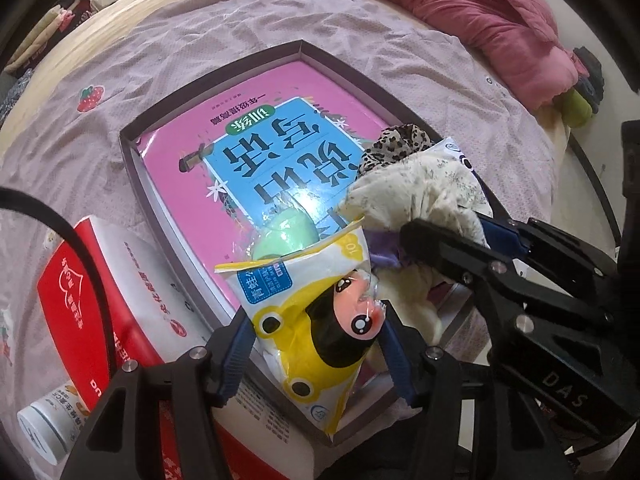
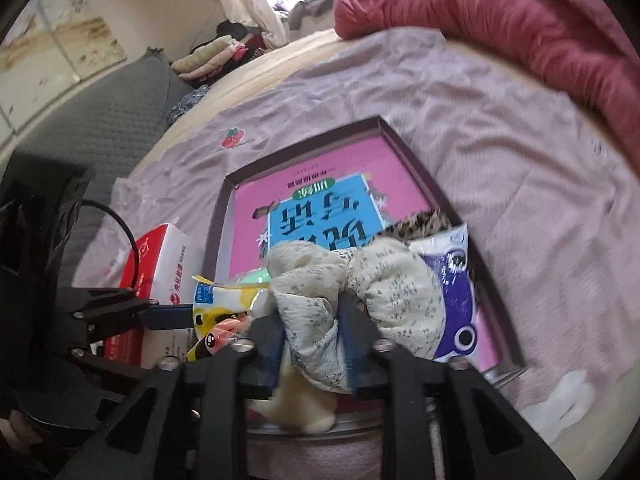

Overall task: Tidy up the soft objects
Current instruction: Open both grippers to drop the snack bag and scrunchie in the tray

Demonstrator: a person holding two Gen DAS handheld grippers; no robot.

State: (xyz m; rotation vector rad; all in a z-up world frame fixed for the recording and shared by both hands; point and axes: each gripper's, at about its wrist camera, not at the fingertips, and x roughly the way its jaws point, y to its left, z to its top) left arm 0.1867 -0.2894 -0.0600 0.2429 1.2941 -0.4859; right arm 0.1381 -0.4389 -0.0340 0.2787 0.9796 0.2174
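My left gripper (image 1: pixel 316 344) has its blue pads on either side of a yellow frog-print packet (image 1: pixel 316 320), and I judge it clamped on it, though the pads' contact is partly hidden behind the plastic; the packet's lower end hangs over the near rim of the shallow dark tray (image 1: pixel 132 148) while its top leans in over the pink book (image 1: pixel 248 128) that lines the tray's floor. My right gripper (image 2: pixel 314 332) is pinched tight on a cream floral cloth (image 2: pixel 384 280), which bunches out on both sides of the fingers and sits over the tray's near right corner. Just beyond the cloth lie a leopard-print piece (image 1: pixel 396 140) and a purple frog-print packet (image 2: pixel 456 300), both inside the tray, and a pale green soft thing (image 1: pixel 284 240) rests on the book beside the yellow packet. So I reckon the gathering is well along: most of the soft things are already in or over the tray, and the two I hold remain to be settled and let go. A red and white tissue box (image 1: pixel 100 288) and a white jar (image 1: pixel 44 428) sit outside on the mauve bedsheet (image 1: pixel 200 40), just beside the tray's left wall.
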